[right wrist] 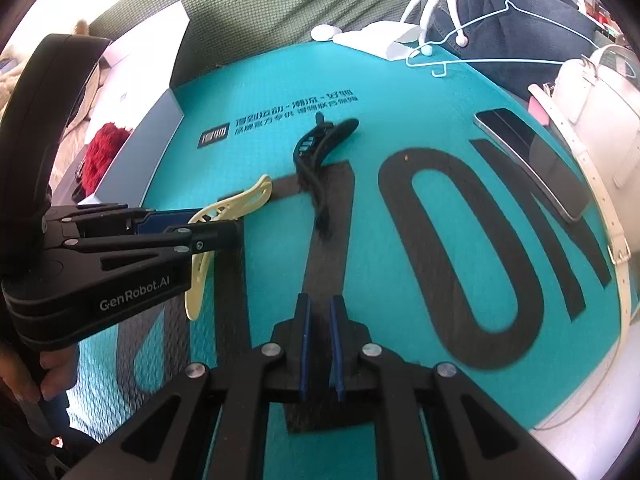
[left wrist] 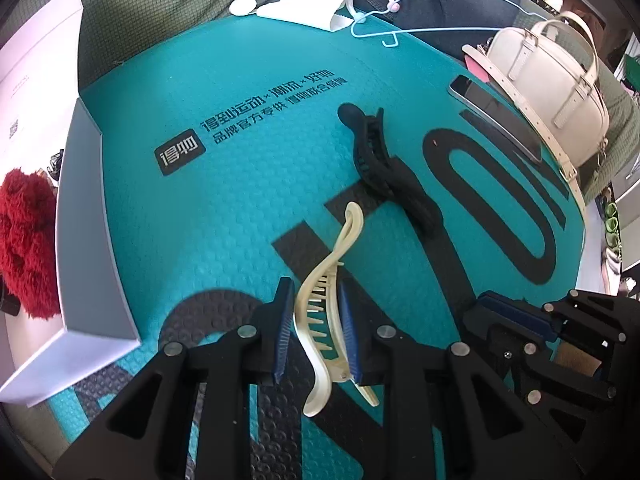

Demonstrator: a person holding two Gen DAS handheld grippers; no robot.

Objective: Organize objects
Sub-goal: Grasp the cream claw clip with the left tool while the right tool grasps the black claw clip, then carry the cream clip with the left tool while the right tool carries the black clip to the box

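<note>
At the far left a red plush item (left wrist: pixel 28 240) lies beside an open white box (left wrist: pixel 92 240), whose wall rests along the left edge of a teal bubble mailer (left wrist: pixel 240 208) printed with large black letters. The left gripper (left wrist: pixel 316 328) stands low over the mailer with its jaws around a cream hair claw clip (left wrist: pixel 320 304); the blue pads sit close on either side of the clip's toothed middle, and whether they are actually pressing it cannot be told for sure, though the right wrist view shows the same clip (right wrist: pixel 232 216) caught between the fingers of the left gripper (right wrist: pixel 216 228) with both ends sticking out. Just beyond the cream clip, a black hair claw clip (left wrist: pixel 384 164) lies on the mailer across a black printed letter, its nearer end close to the cream clip's tip. To the right of it, the right gripper (right wrist: pixel 320 344) hovers over the mailer with its jaws narrow, a slim gap between the blue pads and nothing in them; in the left wrist view its body (left wrist: pixel 520 320) appears at the lower right. Farther right a dark smartphone (left wrist: pixel 496 116) lies on the mailer's edge, touching a cream handbag (left wrist: pixel 552 92) with a long strap. At the back a pale blue wire hanger (left wrist: pixel 432 20) lies over dark clothing, next to a white folded item (left wrist: pixel 308 10)
</note>
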